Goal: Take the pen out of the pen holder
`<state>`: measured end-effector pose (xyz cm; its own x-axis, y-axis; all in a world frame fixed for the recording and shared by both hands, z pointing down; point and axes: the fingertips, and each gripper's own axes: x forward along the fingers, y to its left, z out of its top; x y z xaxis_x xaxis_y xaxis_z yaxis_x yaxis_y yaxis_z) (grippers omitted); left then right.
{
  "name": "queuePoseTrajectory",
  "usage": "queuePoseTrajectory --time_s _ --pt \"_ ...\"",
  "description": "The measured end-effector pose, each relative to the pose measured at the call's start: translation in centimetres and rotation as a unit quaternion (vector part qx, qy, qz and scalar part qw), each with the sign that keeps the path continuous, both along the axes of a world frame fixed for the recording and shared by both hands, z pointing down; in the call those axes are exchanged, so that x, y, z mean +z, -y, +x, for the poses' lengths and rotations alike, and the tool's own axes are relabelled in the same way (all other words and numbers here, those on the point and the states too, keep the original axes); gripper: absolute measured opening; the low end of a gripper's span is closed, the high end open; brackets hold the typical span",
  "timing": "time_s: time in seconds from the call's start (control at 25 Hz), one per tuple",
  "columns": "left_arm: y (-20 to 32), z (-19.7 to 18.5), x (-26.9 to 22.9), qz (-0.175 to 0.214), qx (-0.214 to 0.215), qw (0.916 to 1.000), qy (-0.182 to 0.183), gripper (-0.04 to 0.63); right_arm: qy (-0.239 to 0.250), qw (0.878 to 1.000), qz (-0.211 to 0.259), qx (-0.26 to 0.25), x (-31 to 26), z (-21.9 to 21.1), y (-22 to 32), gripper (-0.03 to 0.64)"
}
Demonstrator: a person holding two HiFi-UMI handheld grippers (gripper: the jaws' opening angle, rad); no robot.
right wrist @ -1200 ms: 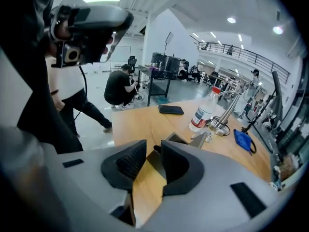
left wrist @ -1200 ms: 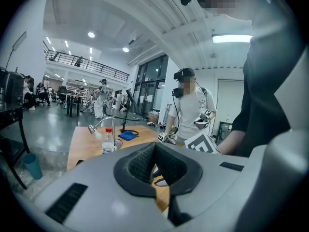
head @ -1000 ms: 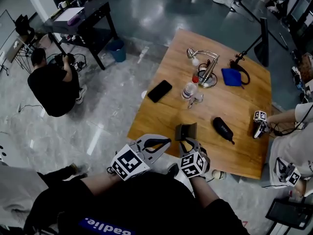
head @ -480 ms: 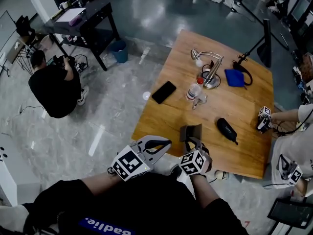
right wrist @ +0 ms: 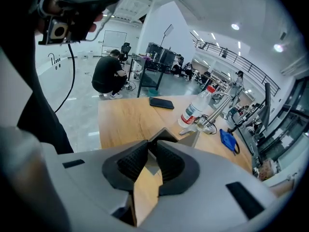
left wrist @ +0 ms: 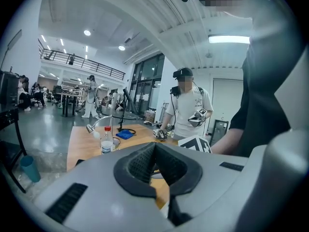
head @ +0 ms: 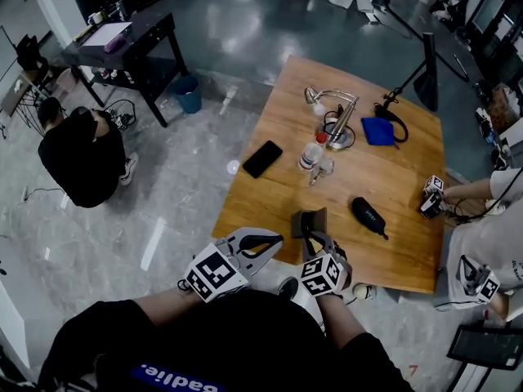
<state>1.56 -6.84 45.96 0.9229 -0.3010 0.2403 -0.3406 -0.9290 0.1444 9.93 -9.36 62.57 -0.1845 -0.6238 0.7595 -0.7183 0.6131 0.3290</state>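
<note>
Head view: wooden table [head: 384,178] fills centre-right of the frame. The dark pen holder [head: 309,220] stands near its lower edge, below the middle of the table. No pen can be made out in it from any view.

Right gripper [head: 315,239] sits just below the pen holder, tips pointing up-frame at it. Right gripper view: both pads meet at the tips, nothing between them; the holder's dark corner shows just beyond.

Left gripper [head: 268,242] is lower left of the holder, at the table's lower edge and apart from the holder. Left gripper view: jaws together, empty.

Other items on the table:
- black phone [head: 262,158], left side
- clear bottle [head: 310,153], red cap, centre
- desk lamp [head: 335,113], upper centre
- blue cloth [head: 377,131], right of the lamp
- black case [head: 369,216], right of the holder

1 person [head: 78,158] crouches on the floor at the left of the frame. A 2nd person's hand rests a gripper [head: 431,197] on the table's right edge.
</note>
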Motion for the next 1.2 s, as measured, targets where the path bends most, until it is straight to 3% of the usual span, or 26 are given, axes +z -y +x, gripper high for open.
queuePoseTrajectory --time_s 0.44,0.72,1.2 --pt "-0.3 2.6 -0.8 0.002 0.013 0.9999 -0.01 0.008 0.099 0.993 0.054 0.022 -8.9 1.2 -1.6 0.06" --pt "-0.7 4.4 -1.0 0.002 0.025 0.9996 -0.014 0.008 0.174 0.981 0.082 0.036 -13.8 1.2 -2.7 0.06" --pt "-1.8 6.1 -1.2 0.003 0.034 0.9994 -0.011 0.008 0.256 0.959 0.115 0.042 -17.7 1.6 -4.5 0.06"
